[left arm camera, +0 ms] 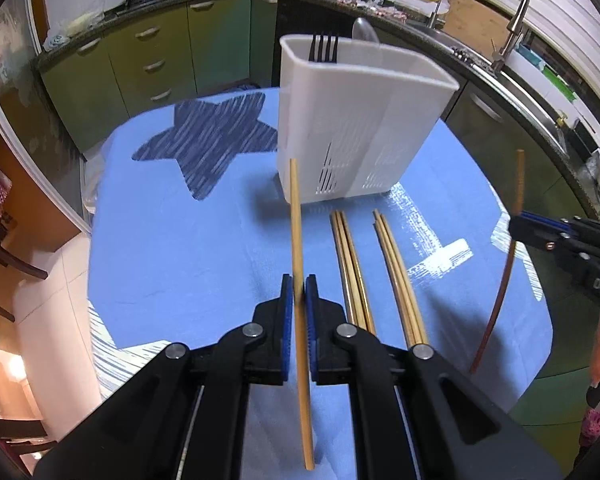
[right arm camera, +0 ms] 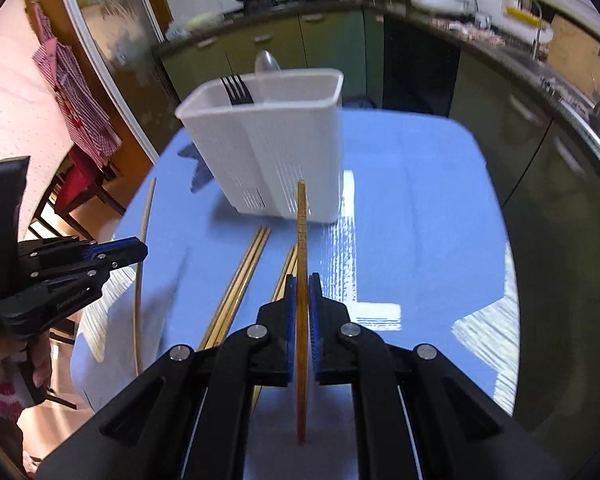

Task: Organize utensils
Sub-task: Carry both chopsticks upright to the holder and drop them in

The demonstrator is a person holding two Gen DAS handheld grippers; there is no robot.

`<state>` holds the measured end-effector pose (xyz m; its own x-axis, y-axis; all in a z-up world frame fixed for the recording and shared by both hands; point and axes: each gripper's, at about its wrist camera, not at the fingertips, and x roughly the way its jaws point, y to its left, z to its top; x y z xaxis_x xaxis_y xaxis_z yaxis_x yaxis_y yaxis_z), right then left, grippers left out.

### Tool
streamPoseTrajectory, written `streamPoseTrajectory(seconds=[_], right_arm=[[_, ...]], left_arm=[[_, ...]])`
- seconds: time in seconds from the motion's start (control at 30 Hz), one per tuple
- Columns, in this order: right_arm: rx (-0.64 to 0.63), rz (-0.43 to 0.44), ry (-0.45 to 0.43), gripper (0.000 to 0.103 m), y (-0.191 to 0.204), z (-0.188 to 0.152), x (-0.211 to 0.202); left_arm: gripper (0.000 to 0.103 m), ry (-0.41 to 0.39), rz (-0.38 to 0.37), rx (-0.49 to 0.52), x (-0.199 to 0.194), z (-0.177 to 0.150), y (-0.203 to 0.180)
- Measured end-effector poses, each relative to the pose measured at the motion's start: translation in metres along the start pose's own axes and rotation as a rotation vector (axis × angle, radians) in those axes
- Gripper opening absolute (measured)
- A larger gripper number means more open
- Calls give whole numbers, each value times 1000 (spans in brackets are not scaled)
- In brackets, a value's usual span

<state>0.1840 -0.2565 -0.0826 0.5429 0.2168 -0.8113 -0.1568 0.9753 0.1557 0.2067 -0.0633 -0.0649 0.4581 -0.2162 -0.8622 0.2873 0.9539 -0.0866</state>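
My left gripper [left arm camera: 299, 284] is shut on a pale wooden chopstick [left arm camera: 296, 220], held above the blue tablecloth and pointing toward the white utensil holder [left arm camera: 356, 128]. My right gripper [right arm camera: 302, 282] is shut on a darker brown chopstick [right arm camera: 301, 224], also lifted off the cloth. Each gripper shows in the other's view: the right gripper [left arm camera: 518, 226] at the right edge with its brown chopstick [left arm camera: 500, 288], the left gripper [right arm camera: 140, 252] at the left with its pale chopstick [right arm camera: 144, 220]. Two bundles of chopsticks [left arm camera: 350, 264] [left arm camera: 396, 272] lie on the cloth before the holder. A black fork [left arm camera: 323, 48] and a spoon [left arm camera: 364, 30] stand in the holder.
The table carries a blue cloth [left arm camera: 180, 240] with a dark star print [left arm camera: 212, 136]. Green kitchen cabinets [left arm camera: 148, 64] and a counter with pans and a sink ring the far side. A chair [right arm camera: 84, 184] and a checked cloth [right arm camera: 76, 96] stand to the left. A person's hand [right arm camera: 32, 364] holds the left gripper.
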Motion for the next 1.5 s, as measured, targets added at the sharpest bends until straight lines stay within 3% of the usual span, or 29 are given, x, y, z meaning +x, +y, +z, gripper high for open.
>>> streamPoseTrajectory(seconds=[0.27, 0.83, 1.1, 1.5], right_arm=[[-17, 14, -99, 7, -8, -2, -56], [-31, 34, -167, 7, -8, 22, -84], [-36, 51, -226, 7, -8, 44, -112], [-42, 64, -321, 7, -10, 105, -156]], left_arm=[[6, -77, 15, 22, -35, 1, -3], [6, -170, 2, 49, -75, 27, -13], [6, -252, -14, 72, -111, 67, -29], [6, -382, -5, 88, -164, 125, -46]])
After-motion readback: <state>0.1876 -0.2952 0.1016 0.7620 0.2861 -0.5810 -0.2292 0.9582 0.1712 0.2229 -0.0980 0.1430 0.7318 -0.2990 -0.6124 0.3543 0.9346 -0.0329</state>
